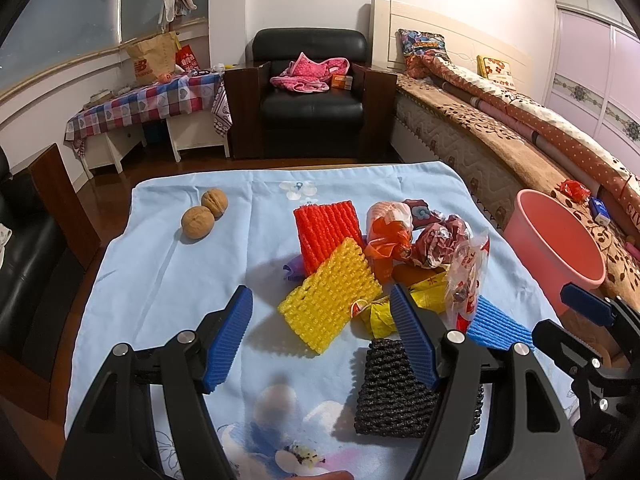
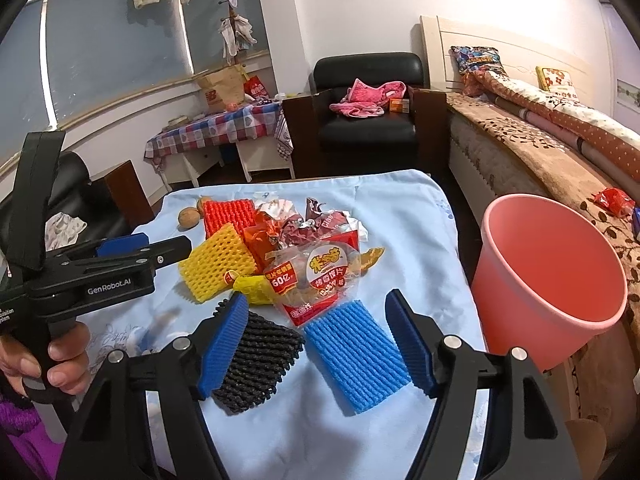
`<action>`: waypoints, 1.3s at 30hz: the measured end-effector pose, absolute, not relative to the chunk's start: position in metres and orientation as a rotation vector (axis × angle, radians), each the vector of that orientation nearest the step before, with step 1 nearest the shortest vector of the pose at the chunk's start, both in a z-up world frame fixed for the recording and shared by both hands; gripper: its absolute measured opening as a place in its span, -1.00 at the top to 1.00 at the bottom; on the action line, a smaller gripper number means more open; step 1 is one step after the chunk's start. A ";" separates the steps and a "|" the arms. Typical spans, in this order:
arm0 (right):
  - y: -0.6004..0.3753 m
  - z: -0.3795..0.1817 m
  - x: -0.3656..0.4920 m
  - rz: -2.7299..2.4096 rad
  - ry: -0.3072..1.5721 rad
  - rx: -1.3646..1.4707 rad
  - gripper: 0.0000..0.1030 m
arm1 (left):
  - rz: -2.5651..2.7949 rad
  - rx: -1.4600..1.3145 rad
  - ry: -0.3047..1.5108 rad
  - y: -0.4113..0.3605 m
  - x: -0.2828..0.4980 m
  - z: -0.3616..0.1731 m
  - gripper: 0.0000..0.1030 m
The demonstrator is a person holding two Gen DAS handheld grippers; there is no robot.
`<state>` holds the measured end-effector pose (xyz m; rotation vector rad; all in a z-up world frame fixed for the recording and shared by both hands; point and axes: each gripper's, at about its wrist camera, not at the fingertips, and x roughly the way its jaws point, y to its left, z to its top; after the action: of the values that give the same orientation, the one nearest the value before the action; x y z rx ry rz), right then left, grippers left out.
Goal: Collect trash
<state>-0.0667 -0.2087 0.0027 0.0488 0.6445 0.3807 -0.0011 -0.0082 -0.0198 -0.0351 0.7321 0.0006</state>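
A heap of trash lies on the blue cloth-covered table (image 1: 168,264): a red foam net (image 1: 328,232), a yellow foam net (image 1: 330,306), a black foam net (image 1: 396,392), a blue foam net (image 2: 356,356), crumpled wrappers (image 1: 436,244) and a clear snack bag (image 2: 316,276). My left gripper (image 1: 322,340) is open above the yellow net, empty. My right gripper (image 2: 316,344) is open above the blue net (image 1: 498,330), empty. A pink bin (image 2: 552,276) stands right of the table, also in the left wrist view (image 1: 556,248).
Two walnuts (image 1: 204,216) lie at the table's far left. A bed (image 1: 520,128) runs along the right, behind the bin. A black armchair (image 1: 312,88) and a checked side table (image 1: 152,100) stand beyond. A dark chair (image 1: 24,240) is at left.
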 end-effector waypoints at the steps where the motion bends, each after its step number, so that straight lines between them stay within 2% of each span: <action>1: -0.209 0.003 -0.066 0.379 0.644 0.051 -0.36 | 0.001 -0.035 0.733 -0.008 -0.001 -0.020 -0.39; 25: -0.223 -0.008 -0.057 0.340 0.693 0.077 -0.28 | -0.140 -0.067 0.740 0.004 -0.013 -0.018 -0.39; 34: -0.211 -0.010 -0.056 0.384 0.701 0.048 -0.28 | -0.113 -0.061 0.801 0.017 0.009 -0.036 -0.39; 35: -0.210 -0.011 -0.056 0.388 0.701 0.045 -0.28 | -0.108 -0.054 0.806 0.018 0.013 -0.039 -0.37; 36: -0.209 -0.011 -0.056 0.390 0.702 0.042 -0.28 | -0.107 -0.051 0.810 0.019 0.015 -0.041 -0.19; 39: -0.205 -0.012 -0.054 0.401 0.707 0.034 -0.28 | -0.126 -0.056 0.845 0.021 0.024 -0.049 0.10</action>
<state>-0.0541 -0.2047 -0.0125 0.0336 0.7071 0.4011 0.0241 0.0213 -0.0485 -0.0555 0.8449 -0.1259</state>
